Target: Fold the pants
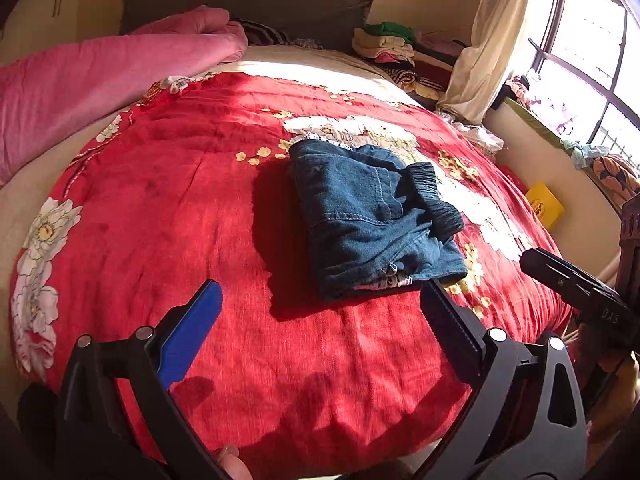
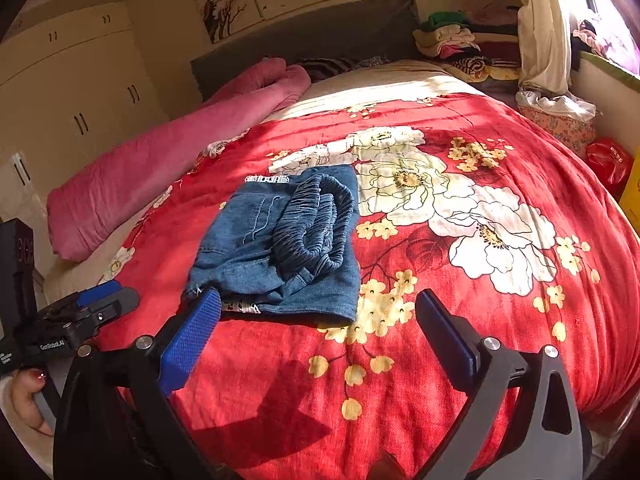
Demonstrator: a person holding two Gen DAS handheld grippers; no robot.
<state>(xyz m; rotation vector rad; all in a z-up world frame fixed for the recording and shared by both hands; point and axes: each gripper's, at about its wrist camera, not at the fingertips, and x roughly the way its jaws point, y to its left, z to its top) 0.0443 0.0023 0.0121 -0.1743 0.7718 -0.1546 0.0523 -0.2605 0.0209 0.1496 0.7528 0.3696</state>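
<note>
Blue denim pants (image 1: pixel 372 216) lie folded in a compact stack on the red floral quilt (image 1: pixel 168 184), elastic waistband on top. They also show in the right wrist view (image 2: pixel 280 240). My left gripper (image 1: pixel 320 300) is open and empty, just short of the stack's near edge. My right gripper (image 2: pixel 320 312) is open and empty, its left fingertip (image 2: pixel 208 304) at the stack's near corner. The right gripper's tip shows at the left view's right edge (image 1: pixel 560 276); the left gripper shows at the right view's left edge (image 2: pixel 100 304).
A rolled pink blanket (image 1: pixel 100 76) lies along the bed's left side. A pile of folded clothes (image 1: pixel 392 44) sits by the grey headboard. A curtain (image 1: pixel 488 40), a window sill with clutter, a yellow box (image 1: pixel 546 204) and a red bag (image 2: pixel 608 160) are right of the bed.
</note>
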